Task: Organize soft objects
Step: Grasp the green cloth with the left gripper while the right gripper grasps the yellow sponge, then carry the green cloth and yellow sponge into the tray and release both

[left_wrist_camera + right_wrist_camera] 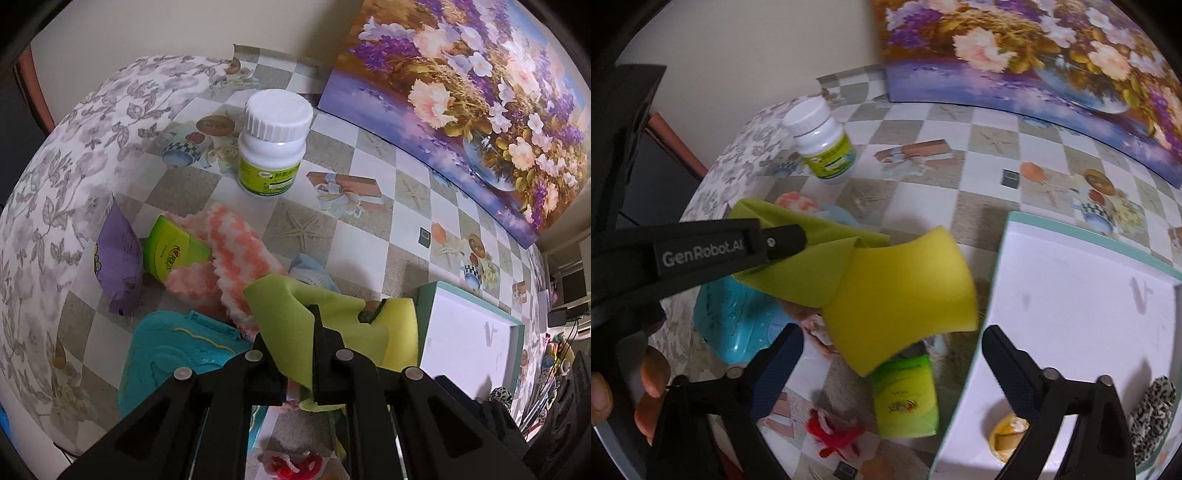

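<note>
- Sponge [905,288]: yellow face, lime-green face.
- Cloth [229,254]: pink-and-white zigzag.
- Bottle [273,144]: white, green label.
- Pouch [118,258]: purple.
- Carton [173,247]: green.
- Tray [1071,314]: white, teal rim.
- Tablecloth [373,243]: grey-white checks.
- Painting [480,92]: purple, pink flowers.
- Case [173,362]: turquoise.

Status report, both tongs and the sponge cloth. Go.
Left tongs shut on the yellow-green sponge cloth, lifted clear. Right tongs open, empty, below it. White tray right, nothing blocking.
</note>
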